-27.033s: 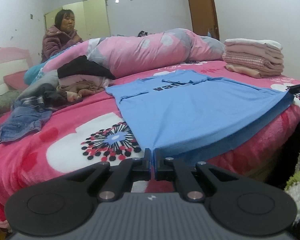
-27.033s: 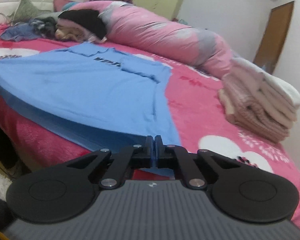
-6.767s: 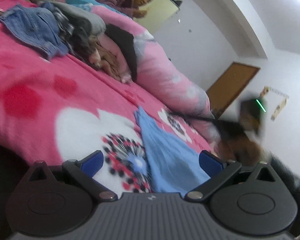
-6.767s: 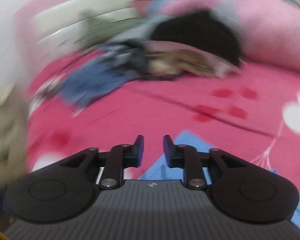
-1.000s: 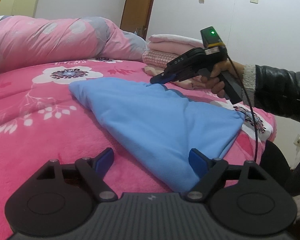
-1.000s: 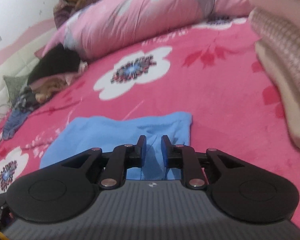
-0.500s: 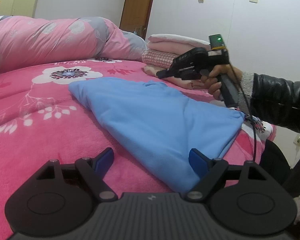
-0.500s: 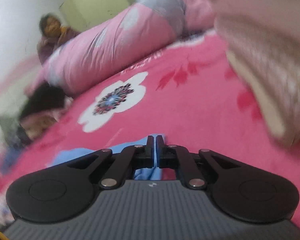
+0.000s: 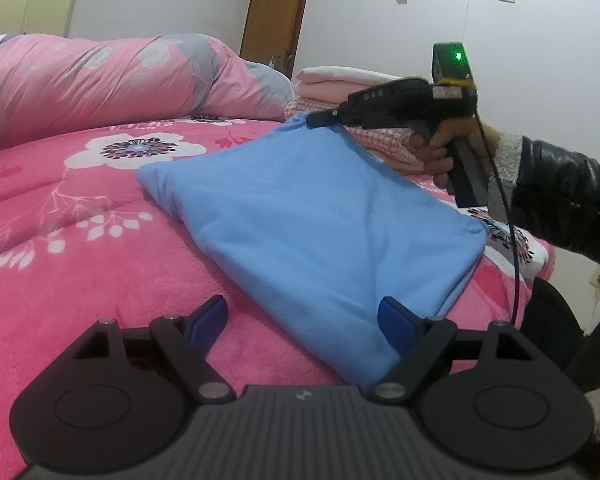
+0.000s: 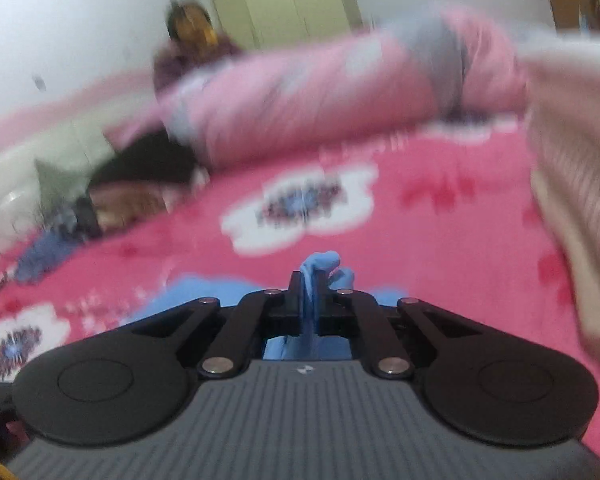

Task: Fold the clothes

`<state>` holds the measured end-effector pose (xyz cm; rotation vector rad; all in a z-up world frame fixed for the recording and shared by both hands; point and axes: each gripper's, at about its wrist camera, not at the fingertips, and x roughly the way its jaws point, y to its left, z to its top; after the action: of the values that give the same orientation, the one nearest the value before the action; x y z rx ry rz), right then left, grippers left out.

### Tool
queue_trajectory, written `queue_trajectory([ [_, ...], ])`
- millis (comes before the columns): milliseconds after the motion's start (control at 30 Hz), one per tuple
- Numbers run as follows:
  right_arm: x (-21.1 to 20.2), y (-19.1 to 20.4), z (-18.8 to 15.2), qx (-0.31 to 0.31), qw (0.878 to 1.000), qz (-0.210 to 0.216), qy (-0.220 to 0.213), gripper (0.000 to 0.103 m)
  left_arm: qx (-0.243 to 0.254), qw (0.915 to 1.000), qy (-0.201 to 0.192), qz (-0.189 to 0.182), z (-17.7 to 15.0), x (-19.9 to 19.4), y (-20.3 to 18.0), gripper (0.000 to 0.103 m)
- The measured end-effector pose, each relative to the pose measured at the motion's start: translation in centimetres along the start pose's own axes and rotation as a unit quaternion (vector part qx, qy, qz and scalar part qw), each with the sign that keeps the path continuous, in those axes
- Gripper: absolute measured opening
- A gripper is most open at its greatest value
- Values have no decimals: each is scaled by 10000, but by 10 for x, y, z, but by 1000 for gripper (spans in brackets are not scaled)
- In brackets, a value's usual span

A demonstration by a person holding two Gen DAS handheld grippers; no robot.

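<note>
A folded blue shirt (image 9: 320, 216) lies on the pink flowered bedspread (image 9: 80, 240). My left gripper (image 9: 304, 316) stands open at the shirt's near corner; its right finger rests by the near edge and nothing is pinched. My right gripper (image 9: 314, 119), held in a hand with a black sleeve, is shut on the shirt's far corner and lifts it off the bed. In the blurred right wrist view, blue cloth (image 10: 320, 266) pokes out between the shut fingers of the right gripper (image 10: 309, 280).
A stack of folded pink clothes (image 9: 348, 80) sits just behind the raised corner. A rolled pink duvet (image 9: 100, 80) lies across the back of the bed. A heap of unfolded clothes (image 10: 112, 196) and a seated person (image 10: 188, 40) are at the far side.
My right gripper has closed on the far corner of the blue shirt and raised it, pulling that edge up off the bed. My left gripper has stayed put and open.
</note>
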<state>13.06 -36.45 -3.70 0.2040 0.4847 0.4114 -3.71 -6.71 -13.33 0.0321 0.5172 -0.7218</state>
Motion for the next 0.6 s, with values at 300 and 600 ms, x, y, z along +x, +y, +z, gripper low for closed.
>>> queue_trajectory([
  [300,11,-48,-15,855,9932,-775,-145,14,8,10000,-22,9,-1,-1,-1,83],
  [600,30,-11,-1,-341,9967,319,659,12,11,10000,-27,2,-1,0,1,83],
])
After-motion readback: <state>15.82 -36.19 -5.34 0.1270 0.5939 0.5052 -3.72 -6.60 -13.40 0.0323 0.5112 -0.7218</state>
